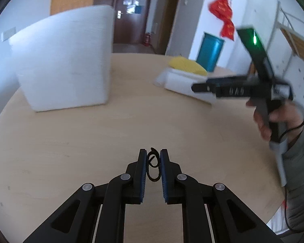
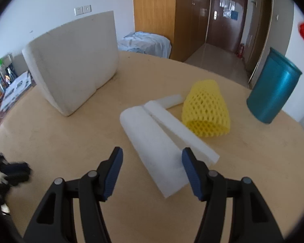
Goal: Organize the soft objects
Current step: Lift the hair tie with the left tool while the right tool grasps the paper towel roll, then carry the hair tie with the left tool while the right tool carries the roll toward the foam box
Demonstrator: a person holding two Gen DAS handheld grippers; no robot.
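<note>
My left gripper (image 1: 153, 154) hangs low over the round wooden table (image 1: 81, 137), shut on a thin black elastic loop (image 1: 153, 167) pinched between its blue pads. In the right wrist view my right gripper (image 2: 152, 154) stands open just above a rolled white foam sheet (image 2: 152, 141), and nothing touches its pads. A flat white foam strip (image 2: 180, 131) leans on the roll, and a short white foam tube (image 2: 172, 100) lies behind it. A yellow foam net sleeve (image 2: 206, 109) lies to the right of them. The left wrist view shows the right gripper (image 1: 196, 87) blurred over that pile.
A big white foam block (image 2: 75, 60) stands upright at the table's back left. A blue barrel (image 2: 273, 93) stands beyond the right edge. A person's hand (image 1: 263, 119) and grey sleeve hold the right gripper. Bottles and boxes sit off the table at far left.
</note>
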